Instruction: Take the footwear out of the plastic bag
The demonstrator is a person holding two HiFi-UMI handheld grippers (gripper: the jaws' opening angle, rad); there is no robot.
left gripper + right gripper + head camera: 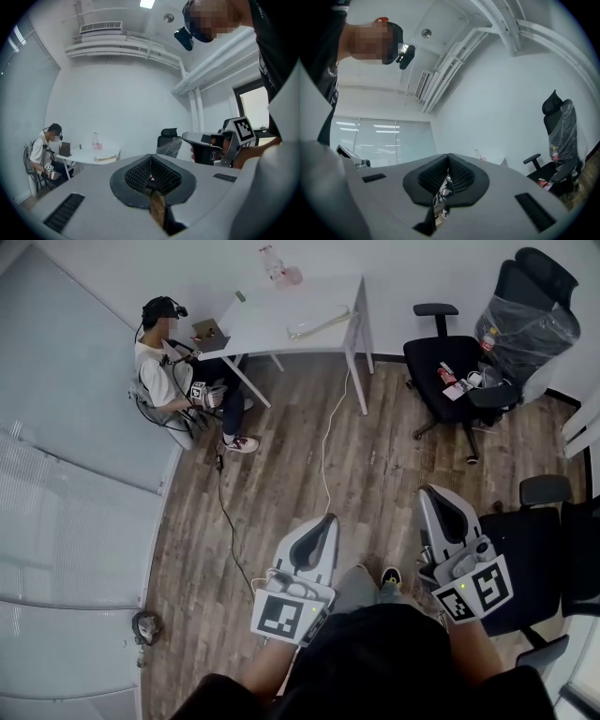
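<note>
Wood-plank floor [375, 474]; white table [300, 301] stands on it at the far wall. On the table: clear bottle [274, 261] at the far edge, small brown box [208, 332] at the left corner, long pale flat item [319, 326] along the near edge. White cable [325, 442] trails down from the table across the planks; black cable [225, 517] lies near the table's left end. Black office chair [427, 357] stands right of the table, with a plastic-wrapped chair [530, 324] further right

A seated person [169, 362] left of the table [272, 322], office chair [428, 362] right of it
</note>
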